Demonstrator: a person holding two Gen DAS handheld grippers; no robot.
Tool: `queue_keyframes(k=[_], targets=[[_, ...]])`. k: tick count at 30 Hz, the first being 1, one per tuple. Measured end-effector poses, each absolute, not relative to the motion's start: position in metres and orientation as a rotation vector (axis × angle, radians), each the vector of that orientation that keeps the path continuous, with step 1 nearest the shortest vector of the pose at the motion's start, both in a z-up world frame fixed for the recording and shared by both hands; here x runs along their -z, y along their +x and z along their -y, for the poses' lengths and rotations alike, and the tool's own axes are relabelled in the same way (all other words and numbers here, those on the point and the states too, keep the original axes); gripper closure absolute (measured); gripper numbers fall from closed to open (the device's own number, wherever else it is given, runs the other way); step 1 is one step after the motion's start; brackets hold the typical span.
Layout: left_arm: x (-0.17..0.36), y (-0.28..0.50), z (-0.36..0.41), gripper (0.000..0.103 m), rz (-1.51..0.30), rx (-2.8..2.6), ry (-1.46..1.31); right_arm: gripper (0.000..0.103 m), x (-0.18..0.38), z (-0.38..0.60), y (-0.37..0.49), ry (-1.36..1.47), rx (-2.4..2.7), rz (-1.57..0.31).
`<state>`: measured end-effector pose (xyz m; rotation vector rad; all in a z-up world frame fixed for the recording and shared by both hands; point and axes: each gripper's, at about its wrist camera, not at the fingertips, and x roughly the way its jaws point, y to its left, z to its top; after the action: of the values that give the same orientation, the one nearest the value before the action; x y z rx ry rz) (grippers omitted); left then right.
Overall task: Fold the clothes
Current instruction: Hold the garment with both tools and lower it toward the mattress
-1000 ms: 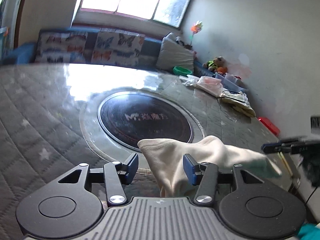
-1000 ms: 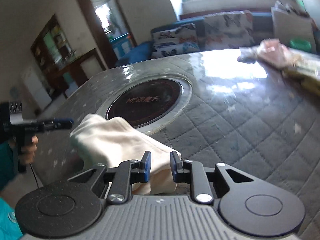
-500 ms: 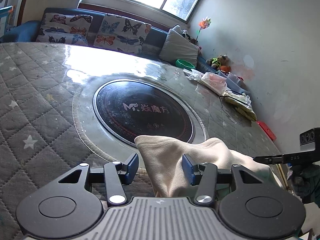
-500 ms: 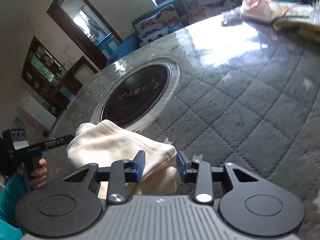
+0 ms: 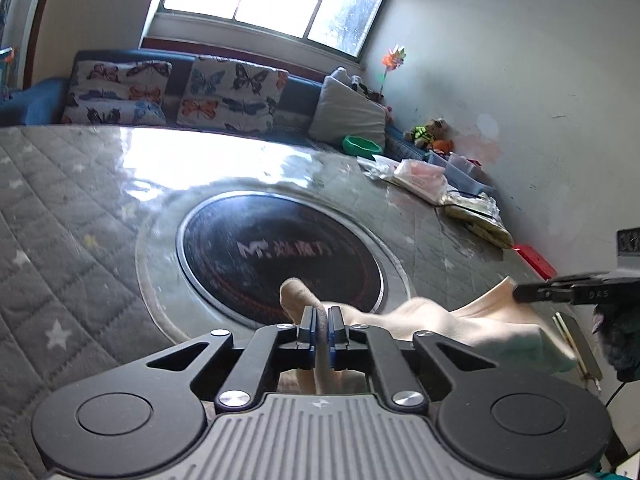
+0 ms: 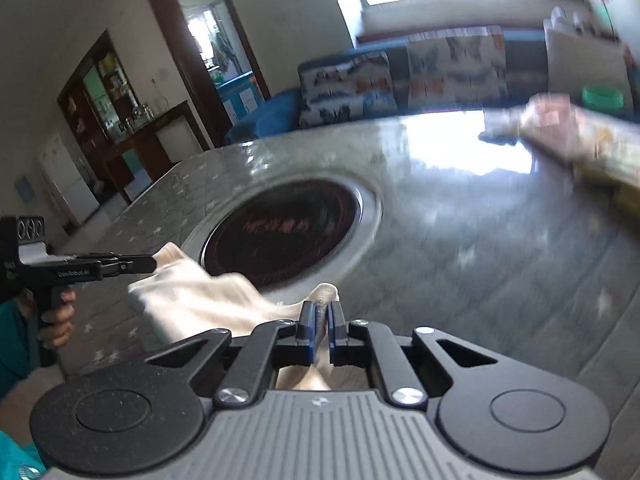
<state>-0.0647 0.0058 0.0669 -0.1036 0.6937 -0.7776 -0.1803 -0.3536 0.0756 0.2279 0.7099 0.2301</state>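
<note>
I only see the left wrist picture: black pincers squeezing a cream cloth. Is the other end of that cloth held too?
Observer: Yes. The right wrist view shows the right gripper shut on another edge of the cream cloth.
Visitor: Who moves the pincers I am looking along?
Observer: A person. A bare hand grips the handle of the left gripper, with a teal sleeve beside it.
Visitor: What is in the room off to my left?
Observer: An open doorway and a dark wooden cabinet.
</note>
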Motion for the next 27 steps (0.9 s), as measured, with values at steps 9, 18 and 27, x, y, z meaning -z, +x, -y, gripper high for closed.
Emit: queue_keyframes(k=[9, 18, 27], targets=[[-0.082, -0.030, 0.011, 0.100, -0.631, 0.723, -0.087, 0.098, -0.115, 0.347, -0.132, 0.038, -0.193, -0.600], [-0.086, 0.028, 0.030, 0.100, -0.605, 0.644, -0.081, 0.099, -0.128, 0.343, -0.073, -0.060, -0.160, -0.535], [-0.071, 0.096, 0.050, 0.101, -0.639, 0.541, -0.066, 0.100, -0.105, 0.346, 0.004, -0.060, -0.115, -0.597]])
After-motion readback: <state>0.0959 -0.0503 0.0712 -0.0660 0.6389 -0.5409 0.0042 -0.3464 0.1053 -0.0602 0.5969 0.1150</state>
